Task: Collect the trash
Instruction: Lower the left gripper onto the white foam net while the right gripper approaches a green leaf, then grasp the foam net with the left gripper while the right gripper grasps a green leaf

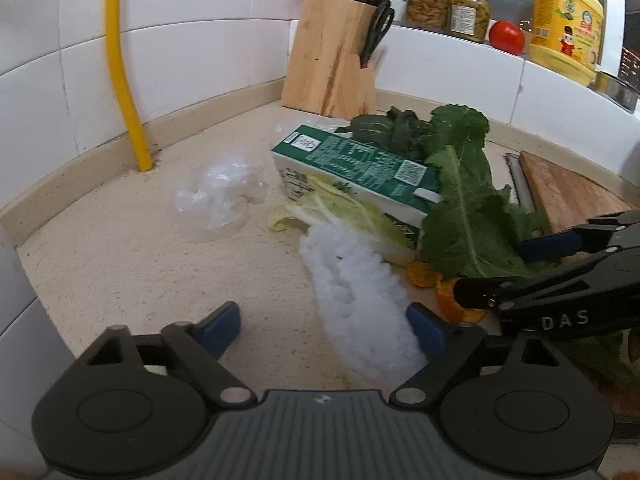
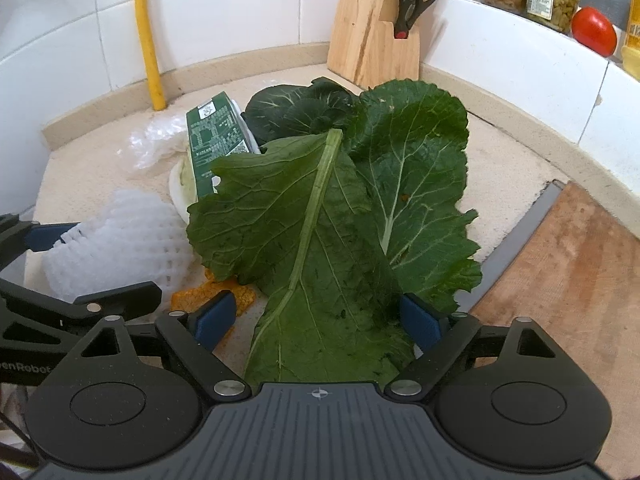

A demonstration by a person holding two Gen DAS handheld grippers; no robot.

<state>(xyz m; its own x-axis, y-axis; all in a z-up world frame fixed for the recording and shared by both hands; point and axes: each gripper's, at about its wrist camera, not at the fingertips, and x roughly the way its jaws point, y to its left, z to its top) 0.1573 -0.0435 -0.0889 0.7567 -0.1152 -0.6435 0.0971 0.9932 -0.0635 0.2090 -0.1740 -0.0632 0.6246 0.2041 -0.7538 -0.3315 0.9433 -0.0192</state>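
Trash lies heaped on the beige counter [image 1: 120, 272]. A white foam net [image 1: 360, 300] runs between the fingers of my left gripper [image 1: 324, 330], close against the right pad; the left pad stands clear, so the gripper is open. Behind it lie a green-and-white carton [image 1: 352, 168], a pale cabbage leaf [image 1: 340, 208], orange peel [image 1: 444, 292] and a crumpled clear plastic bag [image 1: 220, 196]. My right gripper [image 2: 318, 320] is open astride the stem end of a large green leaf [image 2: 320, 220]. A second leaf [image 2: 416, 168] lies beside it, and the carton [image 2: 212, 140] and foam net [image 2: 120, 240] are to the left.
A wooden knife block [image 1: 332, 68] with scissors stands in the back corner. A yellow pipe [image 1: 120, 60] runs down the tiled wall. A wooden cutting board [image 2: 568, 280] lies at the right. The ledge holds jars [image 1: 428, 2], a tomato [image 1: 506, 37] and a yellow bottle [image 1: 568, 24].
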